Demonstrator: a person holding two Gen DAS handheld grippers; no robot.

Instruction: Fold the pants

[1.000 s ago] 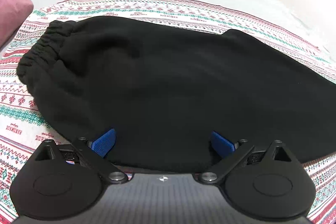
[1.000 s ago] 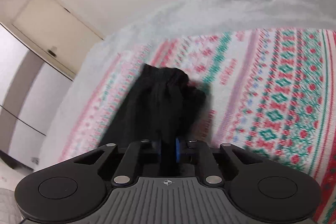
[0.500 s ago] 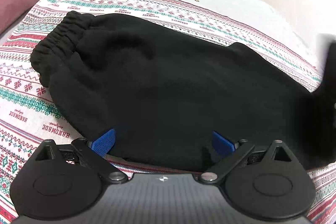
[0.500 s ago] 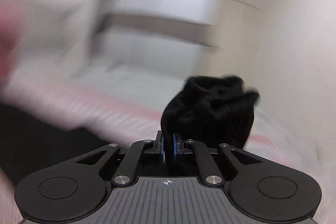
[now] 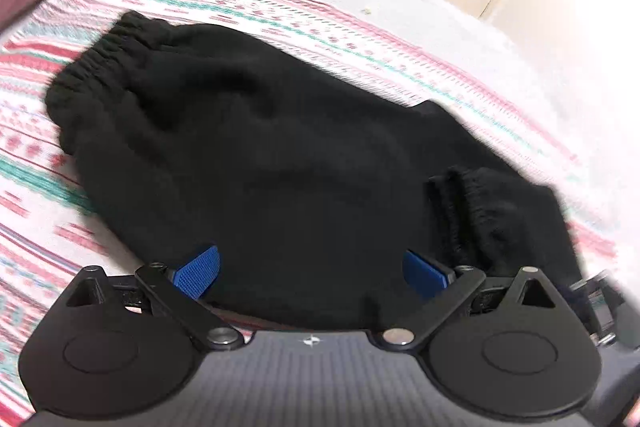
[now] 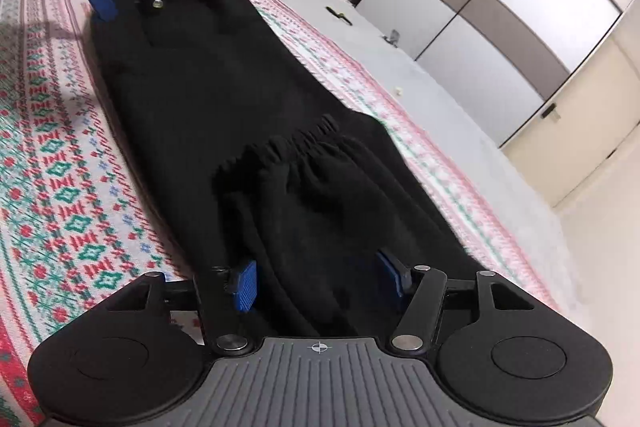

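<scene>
The right gripper (image 6: 316, 277) is letting go, jaws just parting off the cuff (image 6: 280, 151) now lying over the pants (image 6: 208, 79), finishing this fold.

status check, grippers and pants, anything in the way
Left gripper open over the black pants. Right gripper just opened, leg cuff laid on the pants. Nothing blocking on the patterned blanket.
</scene>
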